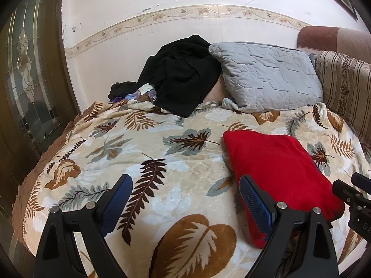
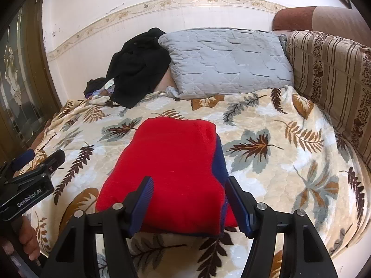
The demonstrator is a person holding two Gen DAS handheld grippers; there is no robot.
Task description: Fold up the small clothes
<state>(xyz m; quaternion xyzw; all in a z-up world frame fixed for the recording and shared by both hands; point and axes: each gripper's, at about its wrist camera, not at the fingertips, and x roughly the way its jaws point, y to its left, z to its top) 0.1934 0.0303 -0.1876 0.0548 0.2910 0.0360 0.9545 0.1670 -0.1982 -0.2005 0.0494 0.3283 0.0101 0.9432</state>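
A red garment (image 2: 171,164) with a blue strip along its right edge lies folded into a flat rectangle on the leaf-patterned blanket (image 2: 278,157). It also shows in the left wrist view (image 1: 280,169), at the right. My right gripper (image 2: 189,192) is open and empty, its fingers just above the garment's near edge. My left gripper (image 1: 185,190) is open and empty over bare blanket (image 1: 162,166), left of the garment. The left gripper also shows at the left edge of the right wrist view (image 2: 38,162).
A grey quilted pillow (image 2: 227,62) and a heap of black clothes (image 2: 139,64) lie at the back against the wall. A striped cushion (image 2: 331,76) lines the right side. A glass-panelled door (image 1: 25,74) stands beyond the bed's left edge.
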